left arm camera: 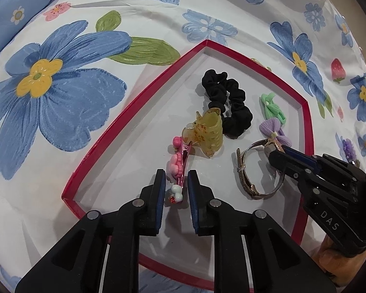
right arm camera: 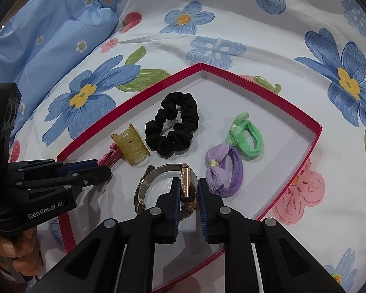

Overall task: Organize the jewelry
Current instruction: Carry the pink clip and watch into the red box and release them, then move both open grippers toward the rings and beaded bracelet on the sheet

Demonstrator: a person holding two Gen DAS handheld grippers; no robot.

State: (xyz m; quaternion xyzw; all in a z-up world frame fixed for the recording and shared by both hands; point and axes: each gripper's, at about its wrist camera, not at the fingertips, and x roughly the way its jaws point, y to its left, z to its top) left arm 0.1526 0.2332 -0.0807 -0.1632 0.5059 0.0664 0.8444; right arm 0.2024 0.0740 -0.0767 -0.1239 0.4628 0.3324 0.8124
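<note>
Lying on a flower-print bedsheet (left arm camera: 158, 22), a shallow red-rimmed box (left arm camera: 124, 112) with a white floor holds all the accessories. A black scrunchie (left arm camera: 228, 102) sits nearest the box's far corner. Touching the scrunchie's near side is a translucent yellow claw clip (left arm camera: 205, 131). Against the claw clip's near edge lies a pink hair clip (left arm camera: 179, 168) carrying pink charms and a small white one. To the right of the scrunchie are a green hair tie (left arm camera: 272, 108) and, nearer than it, a purple bow hair tie (left arm camera: 275, 131). A wristwatch (left arm camera: 251, 168) with a metal mesh band and rose-gold case lies just beside the purple bow, on the scrunchie's near side.

The left gripper (left arm camera: 175, 178) has its fingers slightly apart with the pink hair clip lying between them; a gap shows beside each pad, so nothing is clamped. The right gripper (right arm camera: 186, 185) likewise straddles the watch case with its fingers a little apart, and the right pad stands clear of the case.

Only the left wrist view shows the pink clip's charms in full and the right gripper (left arm camera: 278, 156) reaching in beside the purple bow. Only the right wrist view shows a blue pillow (right arm camera: 48, 36) beyond the box's left side, a person's hand (right arm camera: 19, 256) around the left gripper's (right arm camera: 107, 171) handle, and the watch (right arm camera: 163, 185) standing on the edge of its case.
</note>
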